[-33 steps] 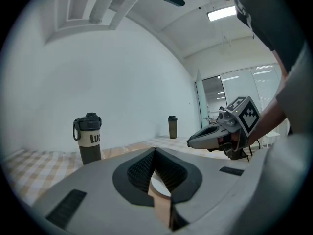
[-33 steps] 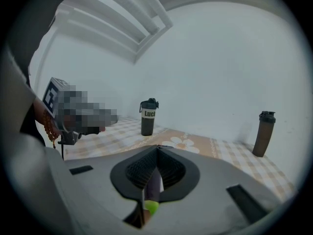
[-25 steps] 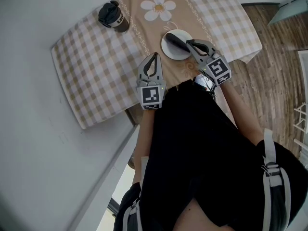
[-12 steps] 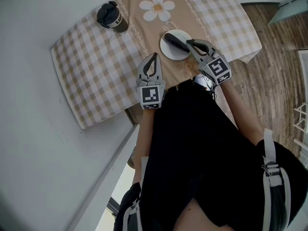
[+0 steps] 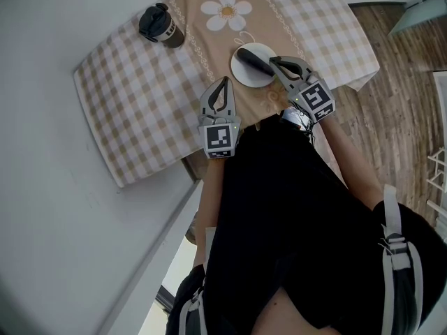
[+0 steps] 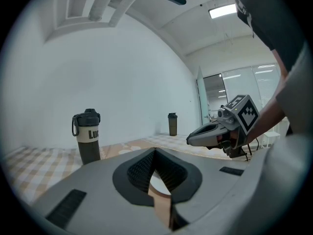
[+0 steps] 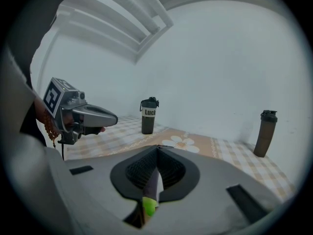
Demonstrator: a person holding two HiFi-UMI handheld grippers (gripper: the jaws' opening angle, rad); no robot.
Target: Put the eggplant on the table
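Observation:
A dark purple eggplant lies on a small white plate on the table's checked cloth. My right gripper hangs just over the eggplant's near end, jaws shut with nothing clamped. In the right gripper view the eggplant and its green stem show through the slot below the closed jaws. My left gripper hovers shut to the left of the plate, holding nothing. The left gripper view shows a strip of white plate through its slot, and the right gripper beside it.
A dark lidded bottle stands at the cloth's far left, also in the gripper views. A second dark bottle stands at the far right. The table's near edge runs under my hands; wooden floor lies right.

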